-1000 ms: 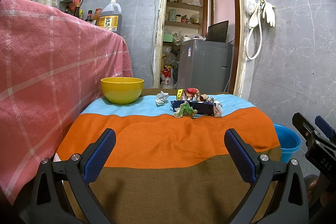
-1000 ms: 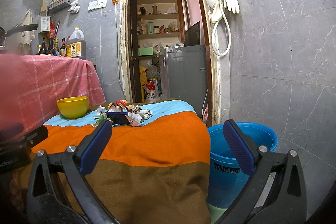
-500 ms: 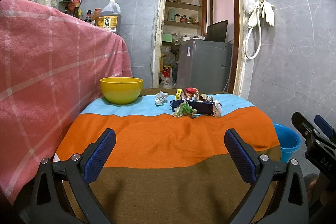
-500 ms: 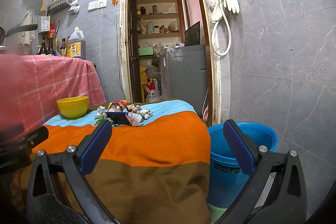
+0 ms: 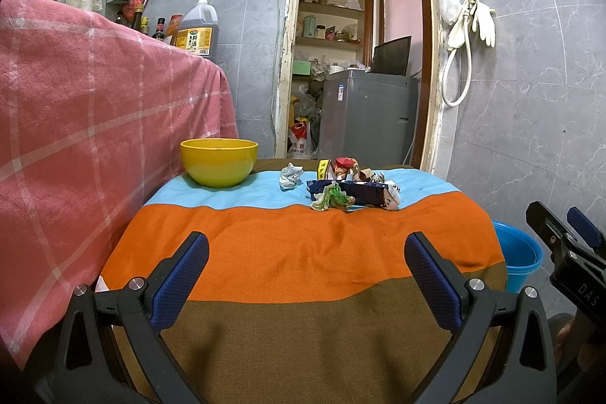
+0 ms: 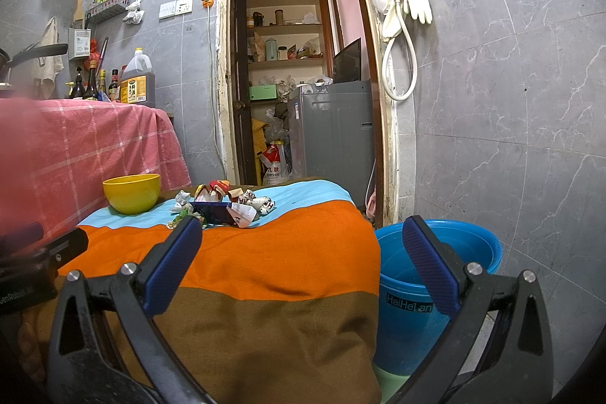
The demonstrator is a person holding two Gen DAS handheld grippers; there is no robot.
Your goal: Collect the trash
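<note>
Pile of crumpled wrappers and paper scraps [image 5: 346,186] sits at the far end of the striped-cloth worktop [image 5: 303,252], beside the yellow bowl [image 5: 219,161]; nothing has shifted over the last second. Left gripper [image 5: 306,277] and right gripper [image 6: 303,262] both spread wide, empty, well short of it. Blue plastic bucket [image 6: 466,252] waits alongside; collecting not begun.

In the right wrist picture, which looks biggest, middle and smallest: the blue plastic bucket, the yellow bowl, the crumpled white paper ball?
1. Blue plastic bucket, though it is nearer the camera.
2. Yellow bowl.
3. Crumpled white paper ball.
</note>
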